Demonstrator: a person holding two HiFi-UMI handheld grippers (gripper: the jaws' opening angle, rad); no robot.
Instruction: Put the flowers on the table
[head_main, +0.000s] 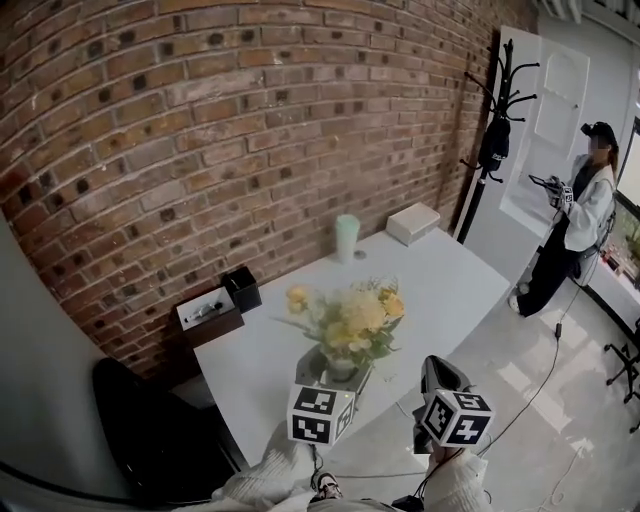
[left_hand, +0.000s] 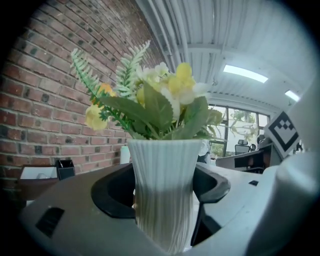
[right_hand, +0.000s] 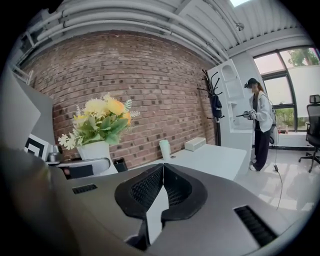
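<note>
**Vase pinched in the left fingers, over the table's near edge**

The left gripper's (left_hand: 161, 194) fingers (left_hand: 107, 197) pinch a ribbed white vase (left_hand: 165, 160) at its narrow waist, one pad on each side. The flowers (left_hand: 165, 95), yellow and white with green fern, stand upright out of its top. The right gripper's (right_hand: 162, 172) fingers (right_hand: 142, 190) are pressed together on nothing, and it hangs just beside the left one, off the table's edge.

In the head view the vase (head_main: 340, 368) sits over the near edge of the white table (head_main: 440, 290). No view shows its base, so I cannot tell whether it rests on the top or hangs above it.

What could go wrong, as I judge it:
- The bunch is wide and the vase slim, so it looks top-heavy. Letting go before the base is flat could tip it.
- This close to the edge, a tip toward the person would send it to the floor. Further in is safer.
- The ribbed waist widens both ways, so a loosened grip could let it slide or turn.
- The right gripper is close enough to knock the leaves if it swings in.

Count:
- one vase, one bunch of flowers, two grippers, one table
- on the table's far side, one pale cup (head_main: 346, 238), one white box (head_main: 413, 223), one black pot (head_main: 242, 288) and one brown tray (head_main: 208, 315)
- one coat rack (head_main: 497, 120)
- one other person (head_main: 585, 220), well apart
</note>
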